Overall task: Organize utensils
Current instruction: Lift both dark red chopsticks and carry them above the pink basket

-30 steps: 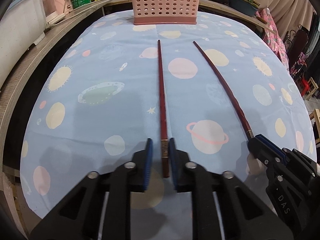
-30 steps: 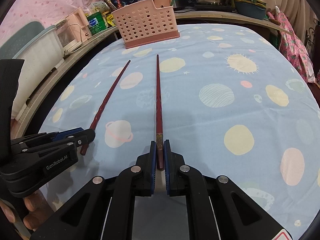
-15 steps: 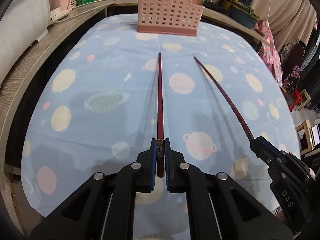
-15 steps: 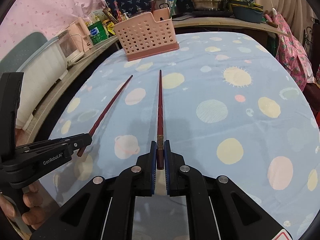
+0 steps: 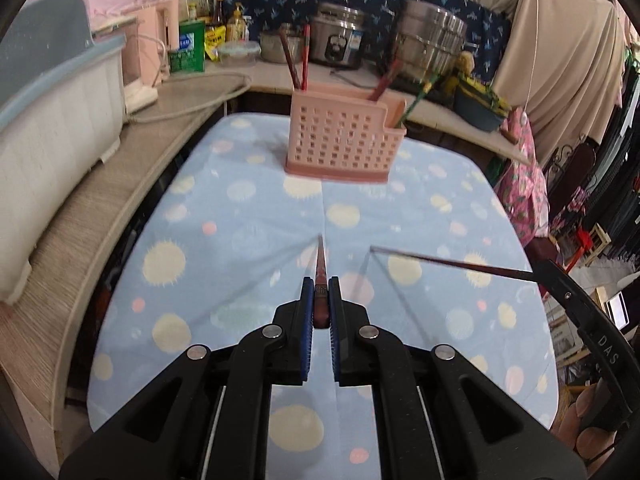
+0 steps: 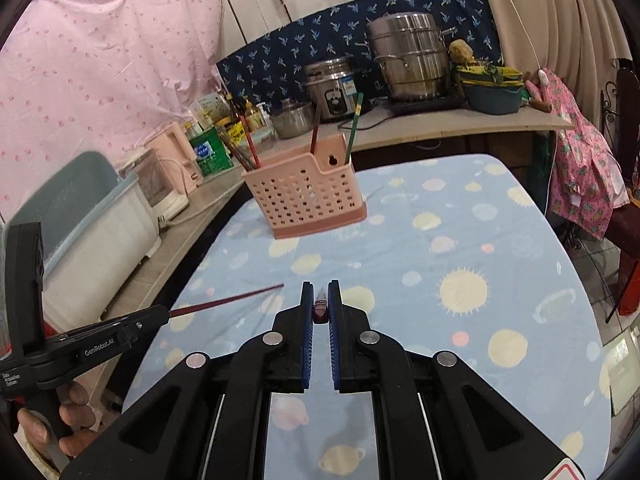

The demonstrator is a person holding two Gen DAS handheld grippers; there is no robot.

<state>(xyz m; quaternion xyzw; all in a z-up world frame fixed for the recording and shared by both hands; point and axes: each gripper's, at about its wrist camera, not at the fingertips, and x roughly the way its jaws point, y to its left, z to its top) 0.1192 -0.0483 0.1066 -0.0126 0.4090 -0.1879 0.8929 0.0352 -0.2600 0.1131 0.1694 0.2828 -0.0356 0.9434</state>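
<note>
— Writing first: what can you read?

— "GenRobot.AI" in white along the side of the left hand-held gripper, seen from the right wrist view, with smaller print below it, too fine to read. "DAS" on the body of the right hand-held gripper in the left wrist view. The green box and the rice cooker carry labels too small to make out.

— And the grips?

— Each is clamped narrow on a dark red chopstick. The left chopstick sits between the blue pads, pointing away from the camera. The right chopstick shows almost end-on between its own pads.

— What differs from a second ago?

— Both chopsticks then lay flat on the blue planet-print cloth of the worktop. Now both are lifted clear of it, with thin shadows on the cloth beneath. The views have tilted up, so the back counter and its pots show.

— The holder?

— The pink perforated utensil basket stands at the far end of the cloth, well apart from both tips, with several chopsticks already upright in it.
</note>
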